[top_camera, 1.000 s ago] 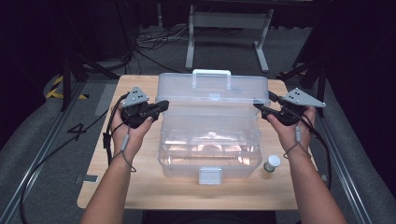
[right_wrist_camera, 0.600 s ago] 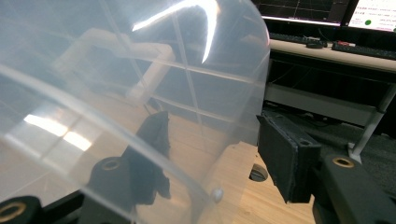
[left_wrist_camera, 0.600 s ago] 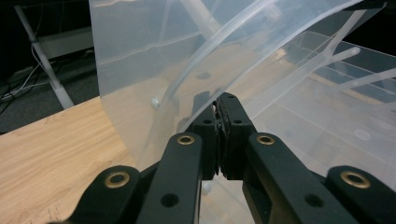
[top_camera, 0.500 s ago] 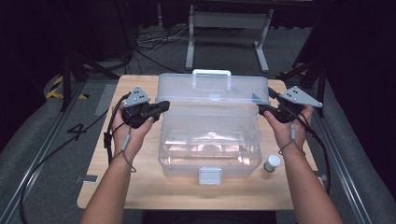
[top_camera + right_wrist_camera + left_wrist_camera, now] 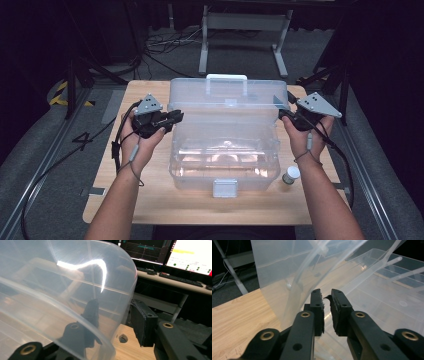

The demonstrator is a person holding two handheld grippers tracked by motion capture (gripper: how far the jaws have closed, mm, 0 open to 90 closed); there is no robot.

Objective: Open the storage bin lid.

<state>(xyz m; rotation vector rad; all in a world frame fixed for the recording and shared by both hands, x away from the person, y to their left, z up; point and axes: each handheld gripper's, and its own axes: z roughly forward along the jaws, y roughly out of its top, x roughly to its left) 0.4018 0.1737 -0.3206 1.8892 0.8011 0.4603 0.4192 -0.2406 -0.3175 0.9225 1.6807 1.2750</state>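
A clear plastic storage box (image 5: 225,160) stands in the middle of the wooden table (image 5: 150,200), its lid (image 5: 225,97) raised and leaning back. My left gripper (image 5: 177,117) is at the lid's left end. Its jaws (image 5: 325,296) have just been opening and stand a narrow gap apart, with clear plastic right at their tips. My right gripper (image 5: 281,114) is at the lid's right end. Its jaws (image 5: 115,303) have just been closing and straddle the lid's curved edge (image 5: 125,297), one finger (image 5: 91,311) behind the plastic, the other pad (image 5: 140,320) outside it.
A small jar with a white cap (image 5: 291,175) stands on the table by the box's front right corner. The box has a white latch (image 5: 225,188) in front and a handle (image 5: 226,78) on the lid. A metal stand (image 5: 240,30) and cables lie beyond the table.
The right gripper sits slightly closer to the lid's right edge than a second ago. The left hand, the box and the jar look unchanged.
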